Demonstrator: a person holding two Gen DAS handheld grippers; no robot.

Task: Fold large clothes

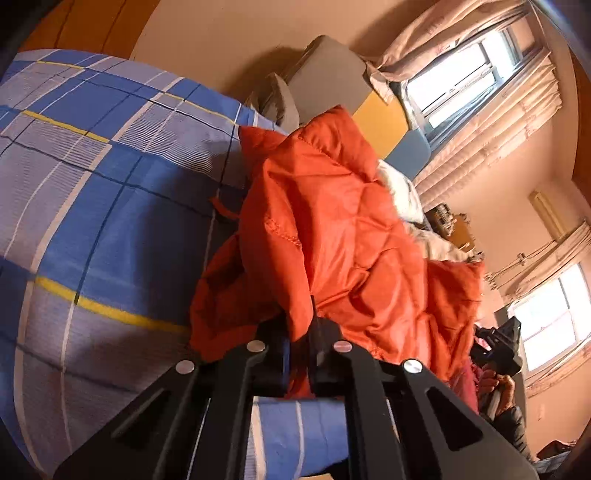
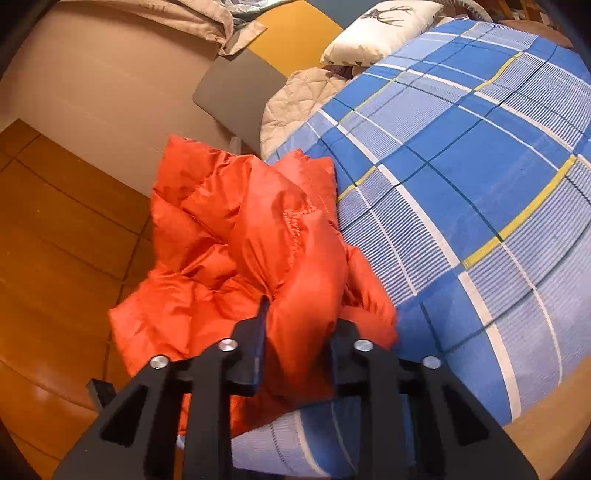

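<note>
An orange quilted jacket [image 1: 332,236] hangs bunched up over the edge of a bed with a blue plaid cover [image 1: 92,184]. My left gripper [image 1: 299,339] is shut on a fold of the jacket's fabric. In the right wrist view the same jacket [image 2: 240,240] droops beside the plaid bed [image 2: 461,184]. My right gripper [image 2: 299,332] is shut on a thick fold of it, the jaws held apart by the padding. The right gripper also shows in the left wrist view [image 1: 498,347], held in a hand beyond the jacket.
A wooden floor [image 2: 55,258] lies left of the bed. A white pillow [image 2: 380,26] and a beige quilt [image 2: 295,99] sit at the bed's head. A grey and yellow headboard [image 2: 243,88] stands by the wall. Curtained windows [image 1: 461,81] are behind.
</note>
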